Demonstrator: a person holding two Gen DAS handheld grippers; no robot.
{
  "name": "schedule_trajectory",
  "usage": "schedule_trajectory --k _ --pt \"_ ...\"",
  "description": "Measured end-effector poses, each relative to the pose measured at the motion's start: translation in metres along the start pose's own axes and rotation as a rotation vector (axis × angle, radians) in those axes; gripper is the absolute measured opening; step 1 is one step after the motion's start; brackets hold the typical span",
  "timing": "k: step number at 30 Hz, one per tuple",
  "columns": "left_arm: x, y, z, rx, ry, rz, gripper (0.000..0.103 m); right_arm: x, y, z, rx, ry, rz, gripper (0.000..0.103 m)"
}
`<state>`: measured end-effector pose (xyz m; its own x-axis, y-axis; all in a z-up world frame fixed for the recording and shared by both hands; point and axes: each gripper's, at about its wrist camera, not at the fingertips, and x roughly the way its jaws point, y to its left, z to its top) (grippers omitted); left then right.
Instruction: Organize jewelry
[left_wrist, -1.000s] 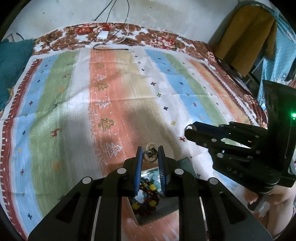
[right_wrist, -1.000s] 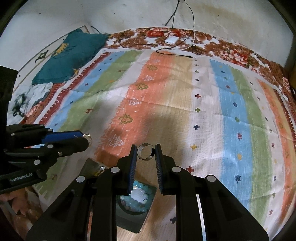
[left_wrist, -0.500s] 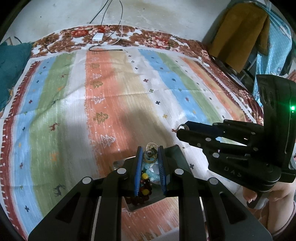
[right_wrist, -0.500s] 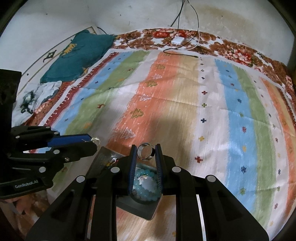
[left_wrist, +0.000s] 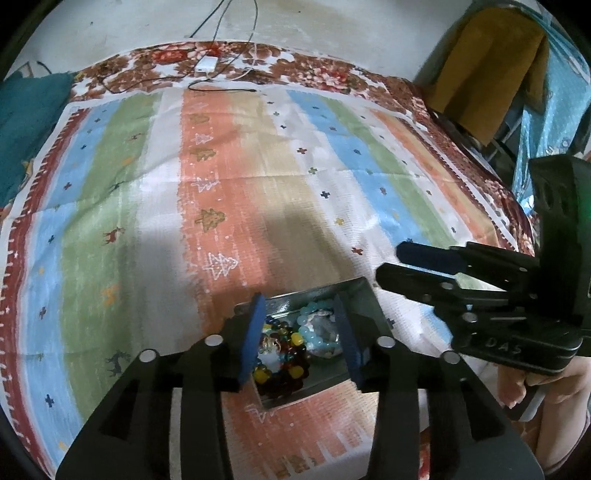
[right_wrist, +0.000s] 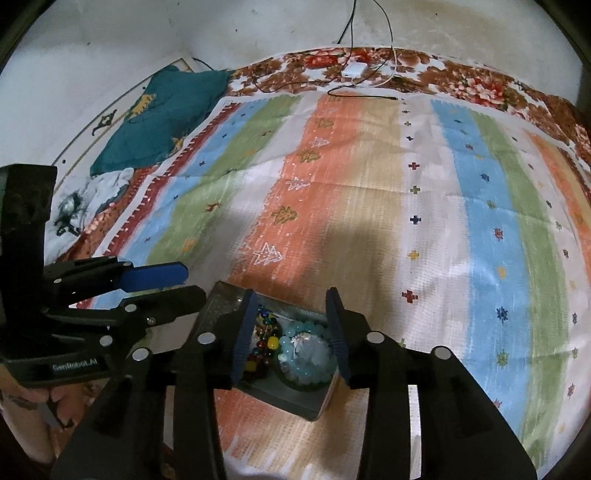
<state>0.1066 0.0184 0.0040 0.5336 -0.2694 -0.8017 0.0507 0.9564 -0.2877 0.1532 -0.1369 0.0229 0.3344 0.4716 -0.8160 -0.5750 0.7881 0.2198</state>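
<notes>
Both grippers hang over a small metal box (left_wrist: 354, 295) that sits on a striped bedspread (left_wrist: 221, 184), low in both views near six o'clock. The left gripper (left_wrist: 301, 332) has its blue-padded fingers spread wide with nothing between them, and the right gripper (right_wrist: 291, 332) is spread just as wide and equally empty; from the left wrist view the right one sits at about three o'clock, just beside the box. Inside the box lie a dark multicoloured bead bracelet (left_wrist: 282, 354) with yellow beads, and, toward its three o'clock side and touching it, a pale turquoise bead bracelet (right_wrist: 306, 350); something small, pale and shiny rests on each bracelet, too blurred to name. Judging by the open fingers above a filled box, the step in hand looks like a release into the box. To do it well, lift both grippers straight up so no finger snags a bead strand or tips the light box, and keep the two apart while backing off. If more pieces remain elsewhere, none show on the bedspread here.
</notes>
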Motion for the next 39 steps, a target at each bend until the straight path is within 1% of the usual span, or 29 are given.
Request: schedule_trajectory --k 1,2,4,5,6,7,9,11,13,19,21,23,27,31,36,39 --pt "-0.001 0.001 -0.001 -0.002 -0.001 0.004 0.049 -0.002 -0.001 -0.002 0.003 -0.004 -0.002 0.043" --pt "-0.001 0.001 -0.002 -0.004 -0.003 0.007 0.053 -0.003 -0.002 -0.003 0.004 -0.006 -0.002 0.046" --pt "-0.003 0.002 -0.005 -0.007 -0.006 0.007 0.056 -0.006 -0.002 -0.007 0.002 -0.013 -0.009 0.049" --pt "-0.004 0.002 -0.006 -0.008 -0.007 0.005 0.059 -0.008 -0.002 -0.008 -0.002 -0.017 -0.014 0.052" --pt "-0.005 0.002 -0.007 -0.007 -0.008 0.004 0.061 -0.009 -0.002 -0.011 -0.006 -0.020 -0.018 0.056" --pt "-0.006 0.002 -0.008 -0.006 -0.011 0.006 0.066 -0.011 -0.001 -0.013 -0.012 -0.025 -0.021 0.059" --pt "-0.008 0.002 -0.012 -0.006 -0.017 0.010 0.070 -0.014 0.000 -0.017 -0.021 -0.033 -0.024 0.062" --pt "-0.010 0.003 -0.015 -0.009 -0.020 0.014 0.079 -0.018 0.000 -0.022 -0.024 -0.041 -0.029 0.064" --pt "-0.011 0.005 -0.017 -0.014 -0.021 0.019 0.083 -0.021 -0.001 -0.026 -0.026 -0.047 -0.034 0.066" --pt "-0.015 0.005 -0.025 -0.012 -0.031 0.018 0.096 -0.025 -0.001 -0.033 -0.032 -0.055 -0.035 0.078" --pt "-0.016 0.004 -0.028 0.001 -0.037 0.037 0.097 -0.028 -0.001 -0.037 -0.034 -0.065 -0.037 0.084" --pt "-0.019 0.000 -0.032 0.033 -0.060 0.068 0.097 -0.029 -0.001 -0.039 -0.037 -0.073 -0.039 0.087" --pt "-0.024 -0.003 -0.037 0.056 -0.083 0.072 0.097 -0.034 0.002 -0.047 -0.056 -0.087 -0.043 0.093" --pt "-0.027 -0.002 -0.045 0.055 -0.093 0.069 0.097 -0.040 0.005 -0.056 -0.079 -0.105 -0.043 0.094" --pt "-0.035 -0.001 -0.057 0.034 -0.136 0.045 0.097 -0.047 0.009 -0.068 -0.106 -0.129 -0.050 0.096" --pt "-0.040 -0.003 -0.064 0.041 -0.166 0.062 0.097 -0.052 0.012 -0.074 -0.117 -0.151 -0.052 0.096"
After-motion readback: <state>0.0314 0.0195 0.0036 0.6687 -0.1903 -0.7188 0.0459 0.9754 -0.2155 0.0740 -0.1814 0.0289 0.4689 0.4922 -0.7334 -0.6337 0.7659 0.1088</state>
